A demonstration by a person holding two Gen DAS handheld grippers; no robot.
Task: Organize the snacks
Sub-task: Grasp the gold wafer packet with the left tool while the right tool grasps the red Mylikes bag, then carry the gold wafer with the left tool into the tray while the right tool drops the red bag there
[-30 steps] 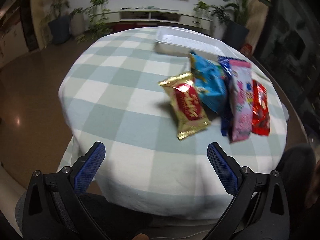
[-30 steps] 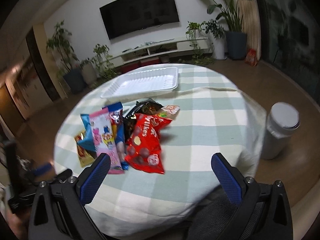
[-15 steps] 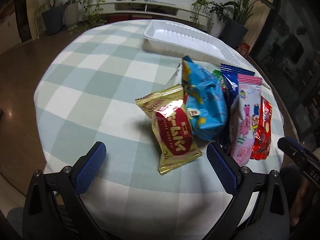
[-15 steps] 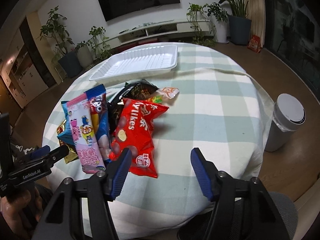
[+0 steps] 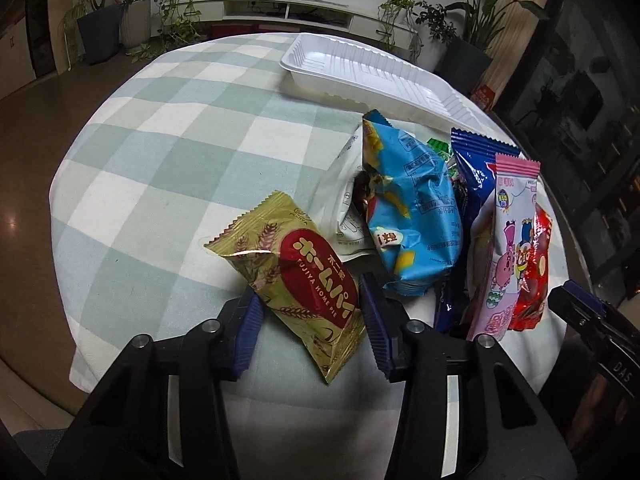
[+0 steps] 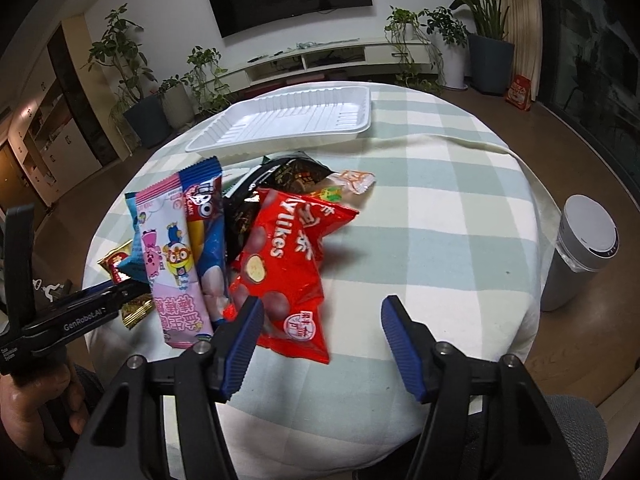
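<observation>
A pile of snack packs lies on a round table with a green checked cloth. My left gripper has its blue pads against both sides of a gold and red pie pack, which lies on the cloth. Beside it lie a light blue bag, a dark blue pack, a pink pack and a red bag. My right gripper is open, just in front of the red bag's near end. An empty white tray stands at the far side.
A black snack bag and small wrapped sweets lie behind the red bag. A grey lidded bin stands on the floor to the right of the table. Potted plants and a TV shelf line the far wall.
My left gripper moved forward and narrowed from wide open onto the gold pie pack. My right gripper moved closer to the red bag and narrowed its opening.
</observation>
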